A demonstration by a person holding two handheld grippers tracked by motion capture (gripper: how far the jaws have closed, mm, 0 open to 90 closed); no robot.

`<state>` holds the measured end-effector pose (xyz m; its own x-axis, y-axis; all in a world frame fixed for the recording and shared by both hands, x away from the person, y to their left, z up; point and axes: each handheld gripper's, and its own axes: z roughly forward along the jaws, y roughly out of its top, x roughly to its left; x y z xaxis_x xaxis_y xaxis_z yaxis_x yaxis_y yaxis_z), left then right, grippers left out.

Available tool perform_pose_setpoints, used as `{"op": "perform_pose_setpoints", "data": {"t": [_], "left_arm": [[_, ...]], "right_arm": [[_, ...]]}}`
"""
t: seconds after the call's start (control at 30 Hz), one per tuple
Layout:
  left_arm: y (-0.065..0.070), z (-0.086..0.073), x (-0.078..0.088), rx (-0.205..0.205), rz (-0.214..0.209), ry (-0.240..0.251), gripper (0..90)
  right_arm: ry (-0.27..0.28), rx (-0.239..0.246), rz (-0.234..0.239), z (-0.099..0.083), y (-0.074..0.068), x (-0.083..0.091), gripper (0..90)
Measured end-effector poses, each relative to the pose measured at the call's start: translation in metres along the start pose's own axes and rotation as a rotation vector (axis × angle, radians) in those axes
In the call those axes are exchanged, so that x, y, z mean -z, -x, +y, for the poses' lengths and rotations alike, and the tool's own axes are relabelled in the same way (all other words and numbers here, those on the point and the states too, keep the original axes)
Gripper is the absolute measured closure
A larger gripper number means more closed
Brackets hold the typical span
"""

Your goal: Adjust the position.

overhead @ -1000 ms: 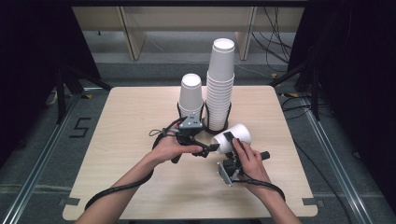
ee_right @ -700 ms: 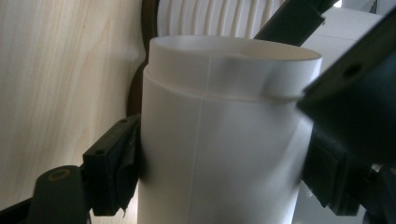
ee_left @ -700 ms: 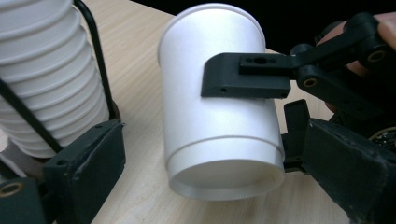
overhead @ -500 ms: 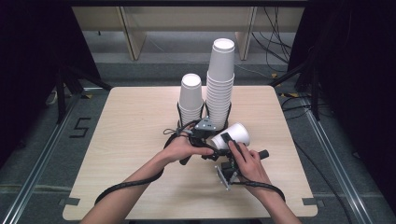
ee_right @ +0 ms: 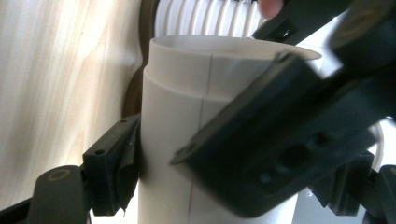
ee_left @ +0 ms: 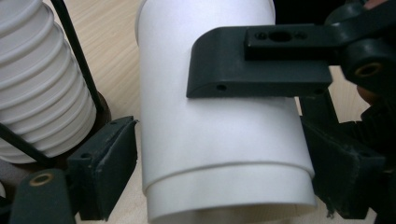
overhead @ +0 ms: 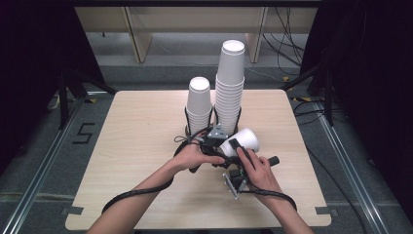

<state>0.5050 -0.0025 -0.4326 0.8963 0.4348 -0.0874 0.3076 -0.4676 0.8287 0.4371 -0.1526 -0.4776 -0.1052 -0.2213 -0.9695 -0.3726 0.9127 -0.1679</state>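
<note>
A pair of nested white cups is held tilted on its side above the table, near the middle, just in front of two upright cup stacks: a short stack and a tall stack, each in a black wire holder. The right gripper is clenched on the cups; in the right gripper view its left pad is seen pressed against the cup wall. The left gripper is brought in from the left, at the cups' bottom end, where the inner cup sticks out. Its jaws have just been closing, with the cups between them. In the left gripper view the left pad is seen just apart from the wall; the right pad is at the wall, contact cannot be told. The right gripper's jaw lies across the cups in that view.
</note>
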Motion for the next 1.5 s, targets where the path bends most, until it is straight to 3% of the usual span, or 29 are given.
{"op": "perform_pose_setpoints", "data": {"t": [0.13, 0.17, 0.5, 0.6, 0.67, 0.7, 0.77, 0.83, 0.87, 0.9, 0.97, 1.0, 1.07, 1.1, 1.13, 1.17, 1.2, 1.23, 1.27, 1.3, 1.33, 1.37, 1.4, 1.43, 1.47, 1.5], "left_arm": [[0.000, 0.001, 0.000, 0.003, -0.002, 0.016, 18.8], [0.000, 0.001, 0.000, 0.003, 0.000, 0.016, 18.9], [0.000, -0.001, 0.001, -0.019, 0.002, 0.025, 21.1], [0.000, -0.002, 0.001, -0.027, 0.004, 0.028, 21.6], [0.001, -0.002, 0.000, -0.041, 0.009, 0.034, 21.8], [0.001, -0.002, 0.000, -0.045, 0.007, 0.033, 21.8], [0.002, -0.003, 0.000, -0.045, 0.006, 0.032, 21.8], [0.001, -0.003, 0.000, -0.040, 0.014, 0.040, 21.9], [0.000, -0.004, -0.001, -0.036, 0.010, 0.050, 21.9], [-0.001, -0.004, 0.000, -0.035, 0.016, 0.053, 21.9], [-0.002, -0.005, 0.001, -0.027, 0.029, 0.066, 21.9], [-0.003, -0.005, 0.002, -0.022, 0.028, 0.071, 21.9], [-0.003, -0.005, 0.003, -0.008, 0.034, 0.094, 21.9], [-0.004, -0.006, 0.003, -0.015, 0.039, 0.089, 21.8], [-0.005, -0.006, 0.004, -0.015, 0.046, 0.092, 21.9], [-0.007, -0.007, 0.005, -0.014, 0.051, 0.094, 21.8], [-0.008, -0.007, 0.005, -0.011, 0.055, 0.096, 21.8], [-0.009, -0.008, 0.006, -0.005, 0.060, 0.101, 21.8], [-0.011, -0.009, 0.007, -0.006, 0.061, 0.094, 21.8], [-0.012, -0.010, 0.008, 0.000, 0.066, 0.102, 21.8], [-0.013, -0.011, 0.008, 0.004, 0.066, 0.113, 21.8], [-0.013, -0.011, 0.010, 0.009, 0.075, 0.112, 21.8], [-0.014, -0.012, 0.011, 0.004, 0.077, 0.117, 21.8], [-0.015, -0.013, 0.012, 0.007, 0.082, 0.120, 21.8], [-0.016, -0.014, 0.013, 0.006, 0.087, 0.123, 21.8], [-0.017, -0.015, 0.013, 0.010, 0.090, 0.124, 21.8]], "right_arm": [[-0.007, -0.029, -0.006, 0.001, -0.001, 0.001, 21.2], [0.009, -0.001, -0.013, 0.002, 0.001, 0.000, 21.2], [0.013, 0.005, -0.019, 0.001, 0.000, 0.000, 19.7], [-0.013, -0.024, 0.011, 0.000, -0.002, 0.001, 18.3], [0.000, -0.009, 0.011, 0.000, -0.002, 0.000, 14.5], [0.027, 0.037, -0.001, 0.000, 0.002, -0.002, 12.5], [-0.004, 0.002, 0.013, -0.002, 0.001, -0.001, 6.6], [0.014, 0.014, 0.000, -0.003, 0.003, -0.002, 1.9], [0.012, 0.012, 0.016, -0.004, 0.005, -0.001, 0.6], [0.012, 0.012, 0.016, -0.004, 0.005, -0.001, 0.6], [-0.020, -0.039, 0.034, -0.005, 0.003, 0.003, 0.6], [-0.006, -0.041, 0.023, -0.006, 0.003, 0.003, 0.6], [-0.026, -0.057, 0.025, -0.008, 0.004, 0.007, 0.6], [0.005, -0.014, 0.013, -0.010, 0.008, 0.007, 0.6], [-0.006, -0.018, 0.012, -0.012, 0.009, 0.010, 0.6], [-0.001, -0.049, -0.004, -0.015, 0.009, 0.011, 0.6], [-0.023, -0.188, -0.006, -0.018, 0.005, 0.017, 0.8], [-0.023, -0.188, -0.006, -0.018, 0.005, 0.017, 0.8], [-0.018, -0.229, -0.012, -0.021, 0.005, 0.019, 0.9], [-0.035, -0.321, -0.011, -0.028, 0.005, 0.024, 1.4], [-0.035, -0.365, -0.006, -0.032, 0.006, 0.025, 1.7], [-0.035, -0.365, -0.006, -0.032, 0.006, 0.025, 1.7], [-0.041, -0.444, -0.006, -0.036, 0.006, 0.027, 1.8], [-0.059, -0.611, 0.007, -0.044, 0.007, 0.031, 1.8], [-0.059, -0.611, 0.007, -0.044, 0.007, 0.031, 1.8], [-0.074, -0.727, 0.022, -0.047, 0.005, 0.032, 1.7]]}}
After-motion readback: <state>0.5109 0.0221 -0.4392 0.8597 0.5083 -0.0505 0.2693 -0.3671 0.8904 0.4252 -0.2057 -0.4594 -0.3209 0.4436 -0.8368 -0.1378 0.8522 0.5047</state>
